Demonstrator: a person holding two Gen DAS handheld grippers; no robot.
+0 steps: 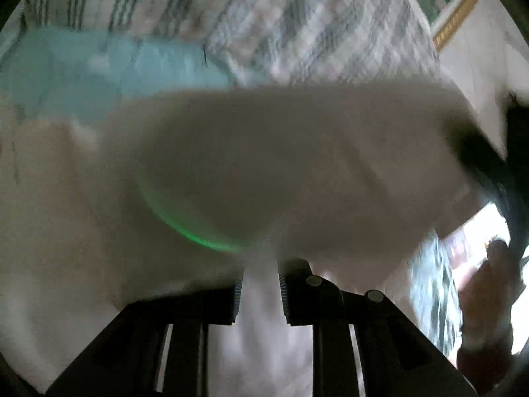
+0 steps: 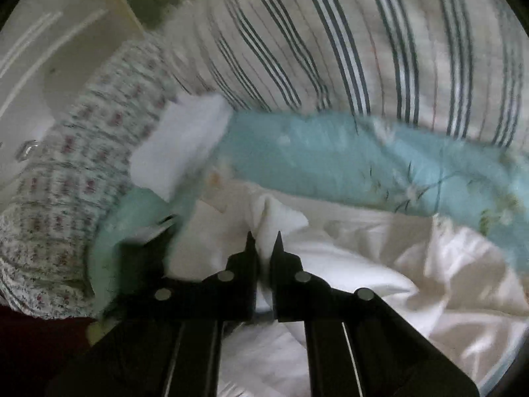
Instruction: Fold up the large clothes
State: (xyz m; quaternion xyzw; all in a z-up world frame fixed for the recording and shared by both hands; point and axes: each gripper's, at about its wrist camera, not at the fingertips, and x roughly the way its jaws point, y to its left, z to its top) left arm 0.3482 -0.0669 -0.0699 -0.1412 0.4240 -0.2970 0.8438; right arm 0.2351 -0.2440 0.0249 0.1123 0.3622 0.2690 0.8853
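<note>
Both tongs, left gripper and right gripper, are pinching soft, limp white cotton garment; edges seeming best for gripping.

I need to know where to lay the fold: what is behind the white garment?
Behind the white garment lies a light blue flowered cloth, then striped bedding. What lies under the garment is covered.
</note>
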